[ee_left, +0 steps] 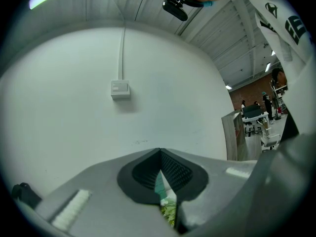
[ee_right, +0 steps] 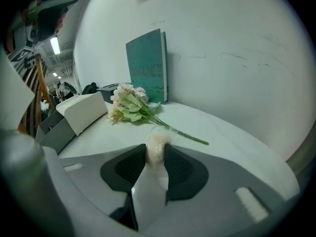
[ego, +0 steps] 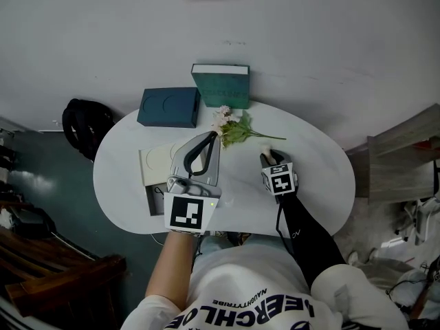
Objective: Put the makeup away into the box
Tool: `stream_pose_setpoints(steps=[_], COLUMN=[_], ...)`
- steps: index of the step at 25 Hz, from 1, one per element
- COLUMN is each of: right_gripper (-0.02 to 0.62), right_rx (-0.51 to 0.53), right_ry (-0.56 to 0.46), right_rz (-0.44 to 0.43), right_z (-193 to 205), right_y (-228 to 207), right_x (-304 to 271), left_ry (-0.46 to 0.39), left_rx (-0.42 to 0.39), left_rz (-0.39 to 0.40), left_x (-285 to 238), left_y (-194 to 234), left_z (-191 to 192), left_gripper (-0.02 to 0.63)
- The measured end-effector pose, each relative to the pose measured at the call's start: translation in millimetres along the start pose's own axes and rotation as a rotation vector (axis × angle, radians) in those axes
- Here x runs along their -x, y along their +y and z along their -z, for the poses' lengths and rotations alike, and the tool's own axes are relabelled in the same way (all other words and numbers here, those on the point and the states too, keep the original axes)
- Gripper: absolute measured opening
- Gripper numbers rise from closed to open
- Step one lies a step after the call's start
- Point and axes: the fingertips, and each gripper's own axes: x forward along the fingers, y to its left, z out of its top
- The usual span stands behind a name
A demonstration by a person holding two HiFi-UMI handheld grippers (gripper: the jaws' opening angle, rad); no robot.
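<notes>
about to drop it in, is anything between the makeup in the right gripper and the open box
Likely yes: the left gripper hangs over the right side of the open box, where the makeup piece would come in. The flowers lie farther back.

Flowers [ego: 236,130] before book [ego: 221,86] — box [ego: 155,163] at their left.
</notes>
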Motion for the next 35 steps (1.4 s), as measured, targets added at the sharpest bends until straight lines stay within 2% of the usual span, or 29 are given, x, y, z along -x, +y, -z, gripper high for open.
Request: stream_pose_setpoints(steps=[4, 9, 24, 31, 35], right_gripper=[0.147, 0.146, 0.147, 0.149, 0.149], right_rx=[-0.004, -0.026, 0.001, 0.053, 0.069], right_ry=[-0.046, -0.174, -0.587, -0.733, -0.743], right_rz=[0.034, 0.072, 0.258, 0.327, 0.319], right_z=[-12, -45, -164, -205, -204], right_y=[-2, -9, 15, 37, 53], right_x=[12, 48, 216, 284, 293], left_ry=[-0.011, -0.042, -0.154, -0.178, -0.179], left_rx=[0.020, 0.038, 0.023, 0.007, 0.005], left_rz=[0.017, 0.056, 0.228, 0.220, 0.202], left_x=[-1, -7, 5, 22, 35], left_y=[2, 0, -6, 8, 13], left_z=[1, -6, -49, -60, -59], left_gripper=[0.005, 0.006, 0.005, 0.005, 0.005])
